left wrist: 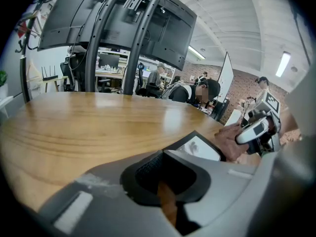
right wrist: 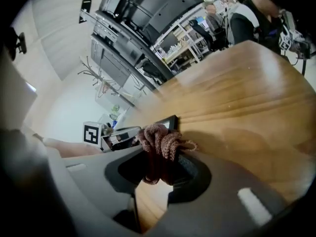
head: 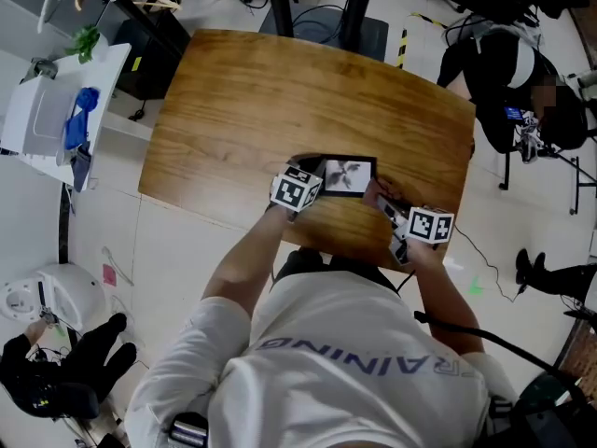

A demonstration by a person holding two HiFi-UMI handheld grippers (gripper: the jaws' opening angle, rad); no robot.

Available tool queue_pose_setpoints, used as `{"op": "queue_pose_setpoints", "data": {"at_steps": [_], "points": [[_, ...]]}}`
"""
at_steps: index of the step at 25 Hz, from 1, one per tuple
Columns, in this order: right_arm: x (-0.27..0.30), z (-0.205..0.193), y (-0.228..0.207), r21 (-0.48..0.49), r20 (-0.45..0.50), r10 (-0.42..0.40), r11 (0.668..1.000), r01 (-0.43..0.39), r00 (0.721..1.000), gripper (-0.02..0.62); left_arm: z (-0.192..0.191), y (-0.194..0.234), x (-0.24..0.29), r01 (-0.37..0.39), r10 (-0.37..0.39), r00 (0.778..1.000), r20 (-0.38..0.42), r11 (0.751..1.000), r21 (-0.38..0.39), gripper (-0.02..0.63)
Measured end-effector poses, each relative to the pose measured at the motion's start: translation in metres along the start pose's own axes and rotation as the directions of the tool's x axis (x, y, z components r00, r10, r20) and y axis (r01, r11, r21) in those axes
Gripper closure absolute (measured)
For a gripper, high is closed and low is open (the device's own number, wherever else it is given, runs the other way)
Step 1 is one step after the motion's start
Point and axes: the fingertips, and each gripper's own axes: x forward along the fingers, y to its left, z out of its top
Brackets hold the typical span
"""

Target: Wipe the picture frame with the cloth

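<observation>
Pinching the cloth [right wrist: 159, 139], the right gripper [right wrist: 159, 174] sits beside the picture frame [head: 347, 175] (left gripper [left wrist: 167, 179] closed).

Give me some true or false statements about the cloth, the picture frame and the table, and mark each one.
1. The right gripper has a reddish-brown cloth between its fingers. True.
2. The picture frame stands upright. False: it lies flat on the table.
3. The cloth is spread flat over the whole frame. False: it is bunched up in the right gripper.
4. The table top is wood. True.
</observation>
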Motion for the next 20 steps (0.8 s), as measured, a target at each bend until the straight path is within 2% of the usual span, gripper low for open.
{"op": "queue_pose_setpoints", "data": {"at_steps": [2,4,5,7,10,13,16,20], "points": [[-0.015,0.015,0.010,-0.046,0.096,0.010,0.999,-0.006,0.995,0.477,-0.004,0.003,-0.002,0.002,-0.002,1.000,-0.009,1.000,-0.012,0.601],[-0.039,0.037,0.020,-0.090,0.215,0.009,0.996,0.011,0.977,0.479,-0.001,0.009,-0.011,-0.027,0.027,1.000,-0.006,1.000,-0.006,0.601],[-0.054,0.048,0.024,-0.120,0.275,0.005,0.992,0.030,0.961,0.479,0.008,0.011,-0.021,-0.049,0.049,0.999,0.021,0.999,0.010,0.601],[-0.088,0.073,0.031,-0.193,0.388,-0.006,0.977,0.088,0.922,0.480,0.045,0.004,-0.050,-0.073,0.067,0.989,0.132,0.997,0.041,0.601],[-0.137,0.110,0.042,-0.276,0.528,-0.023,0.941,0.198,0.849,0.480,0.115,-0.015,-0.102,-0.099,0.073,0.946,0.315,0.993,0.069,0.601],[-0.173,0.137,0.055,-0.311,0.614,-0.033,0.908,0.281,0.788,0.480,0.158,-0.029,-0.145,-0.140,0.092,0.898,0.429,0.987,0.081,0.601],[-0.196,0.156,0.064,-0.336,0.654,-0.033,0.882,0.330,0.755,0.482,0.180,-0.046,-0.171,-0.157,0.091,0.866,0.493,0.983,0.093,0.601],[-0.216,0.172,0.079,-0.355,0.688,-0.016,0.865,0.355,0.726,0.483,0.199,-0.065,-0.192,-0.179,0.090,0.841,0.534,0.977,0.118,0.601]]}}
